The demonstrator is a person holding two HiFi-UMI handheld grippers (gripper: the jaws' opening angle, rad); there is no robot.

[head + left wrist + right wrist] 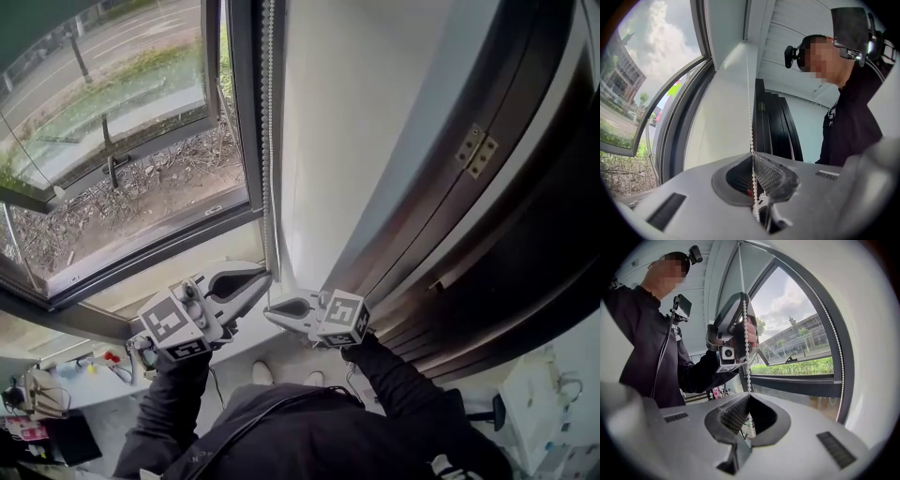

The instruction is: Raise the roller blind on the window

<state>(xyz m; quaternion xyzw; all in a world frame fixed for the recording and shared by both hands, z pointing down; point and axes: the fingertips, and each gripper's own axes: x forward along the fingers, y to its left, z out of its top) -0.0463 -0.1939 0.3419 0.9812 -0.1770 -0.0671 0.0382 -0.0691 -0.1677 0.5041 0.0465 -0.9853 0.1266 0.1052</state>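
A thin white bead chain [269,141] hangs straight and taut down the middle of the head view, close along the right post of the window [239,112]. Near frame centre its lower end is pinched twice: by the left gripper [265,277] and, just below, by the right gripper [270,314]. The window is dark-framed and fills the upper left, its sash tilted open.

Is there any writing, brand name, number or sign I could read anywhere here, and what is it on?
No text can be read.
Marker cubes: only black-and-white square patterns, no letters or numbers.
Desk clutter at the head view's lower left: too small to read.
Buildings outside: no legible sign.
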